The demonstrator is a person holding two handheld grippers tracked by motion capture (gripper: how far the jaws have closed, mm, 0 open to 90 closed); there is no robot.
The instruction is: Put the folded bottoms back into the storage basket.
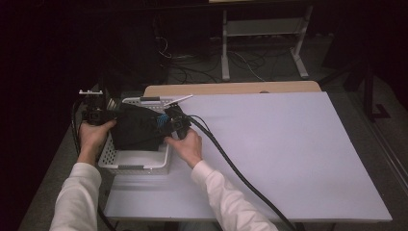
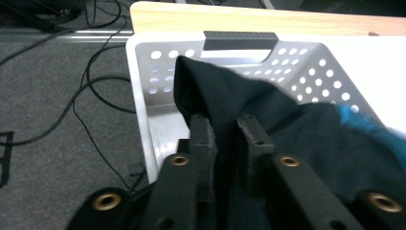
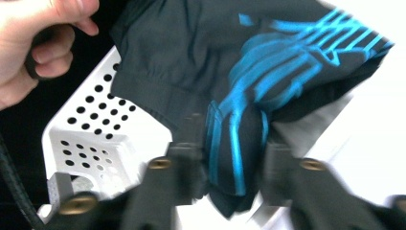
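Black garment (image 1: 137, 129) held over the white basket (image 1: 137, 162)
Left gripper (image 2: 225, 132) and right gripper (image 3: 234, 139) each clamp a fold of it, above the table's (image 1: 288, 144) left edge

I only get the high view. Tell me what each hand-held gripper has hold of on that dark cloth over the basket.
Observer: In the left gripper view, the left hand-held gripper has a fold of the black garment pinched between its jaws, just over the near wall of the white basket.
Operator: Now report the right one.
Observer: In the right gripper view, the right hand-held gripper has a bunched part of the garment with bright blue stripes between its jaws. The picture is too blurred to tell whether the pads press on it.
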